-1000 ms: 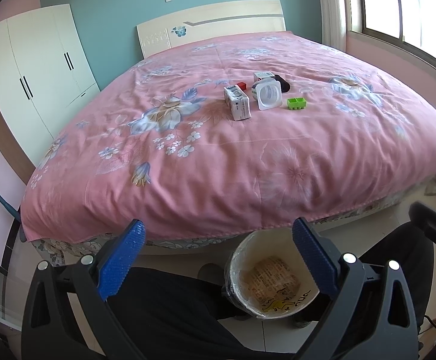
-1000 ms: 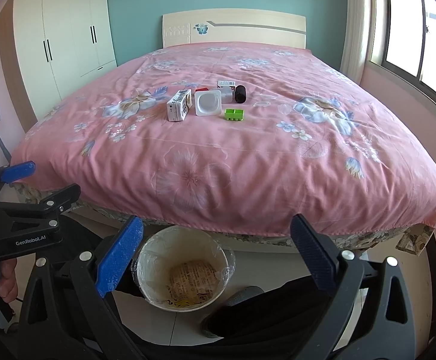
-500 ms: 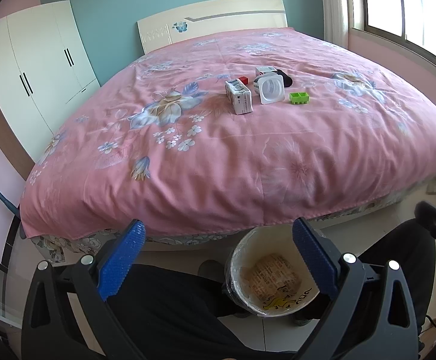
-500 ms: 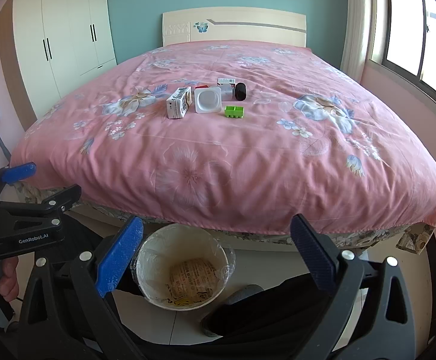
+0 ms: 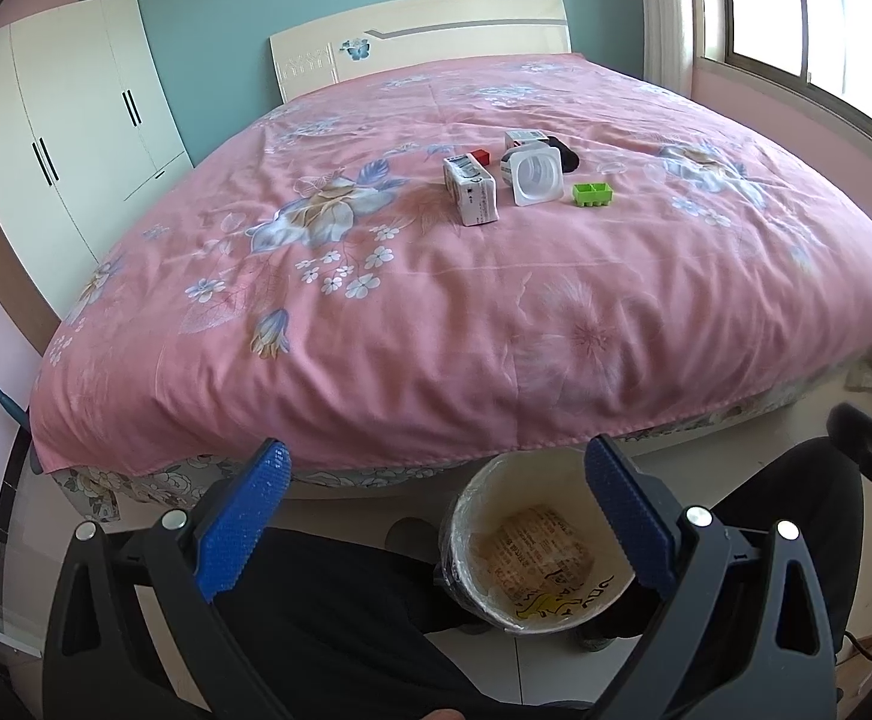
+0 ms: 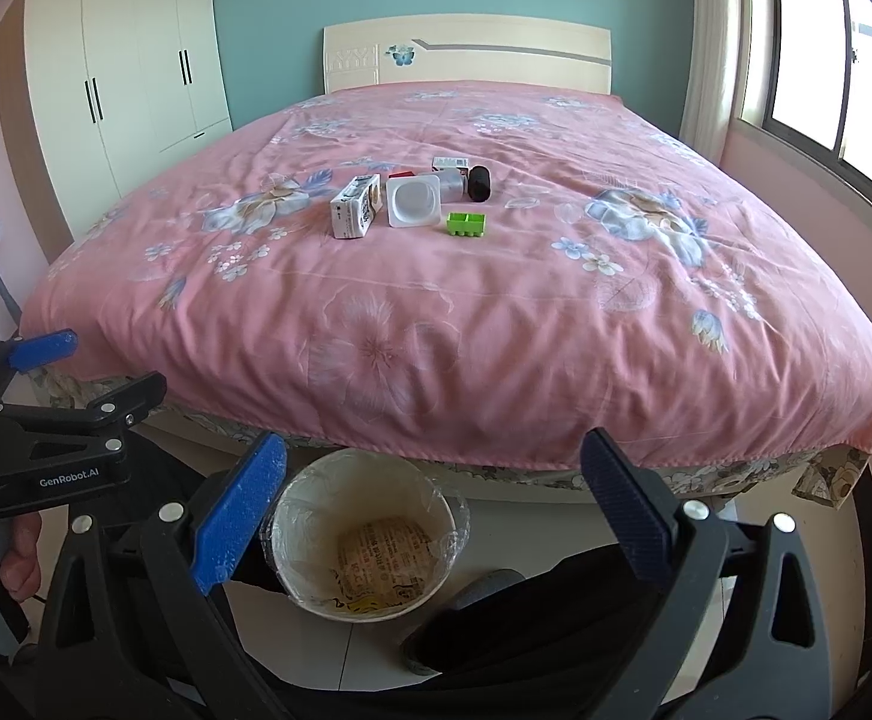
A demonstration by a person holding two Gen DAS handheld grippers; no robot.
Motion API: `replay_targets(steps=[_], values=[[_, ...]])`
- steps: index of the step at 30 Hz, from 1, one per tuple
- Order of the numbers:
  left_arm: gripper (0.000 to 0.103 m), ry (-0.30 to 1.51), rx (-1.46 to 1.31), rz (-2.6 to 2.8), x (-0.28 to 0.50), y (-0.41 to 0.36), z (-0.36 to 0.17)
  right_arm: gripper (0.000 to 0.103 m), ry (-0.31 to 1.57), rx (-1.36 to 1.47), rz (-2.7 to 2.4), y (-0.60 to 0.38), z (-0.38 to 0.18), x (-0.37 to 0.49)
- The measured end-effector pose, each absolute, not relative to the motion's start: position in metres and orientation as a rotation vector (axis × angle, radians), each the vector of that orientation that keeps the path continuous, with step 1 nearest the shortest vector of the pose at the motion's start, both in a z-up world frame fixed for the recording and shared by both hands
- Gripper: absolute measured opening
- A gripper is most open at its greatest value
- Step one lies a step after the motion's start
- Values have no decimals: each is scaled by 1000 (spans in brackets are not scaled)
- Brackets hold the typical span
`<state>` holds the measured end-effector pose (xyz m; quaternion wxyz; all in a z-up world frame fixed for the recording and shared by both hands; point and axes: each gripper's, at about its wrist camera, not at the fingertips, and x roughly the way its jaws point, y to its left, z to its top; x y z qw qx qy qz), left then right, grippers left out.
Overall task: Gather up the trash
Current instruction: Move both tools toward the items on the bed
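Trash lies in a cluster mid-bed on the pink floral cover: a white carton, a white square cup, a green block, a black cylinder, a small red piece and a small box behind. A plastic-lined bin with printed paper inside stands on the floor at the foot of the bed. My left gripper and right gripper are both open and empty, low over the bin, well short of the trash.
The bed fills the middle. A white wardrobe stands at the left wall and a window at the right. The person's dark-clothed legs flank the bin. The left gripper's body shows at the right wrist view's left edge.
Both grippers have drifted slightly, so the bed and trash sit a little higher and farther in view. Nothing was taken hold of; jaws stay open.
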<state>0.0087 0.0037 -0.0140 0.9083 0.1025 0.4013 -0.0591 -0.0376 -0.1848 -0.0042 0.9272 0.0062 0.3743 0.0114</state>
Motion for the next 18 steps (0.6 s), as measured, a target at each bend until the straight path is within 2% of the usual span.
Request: replay_targets(steps=[18], values=[[100,913,146,-72,57,18,-35,97,755,-12,12,-201,3,1]])
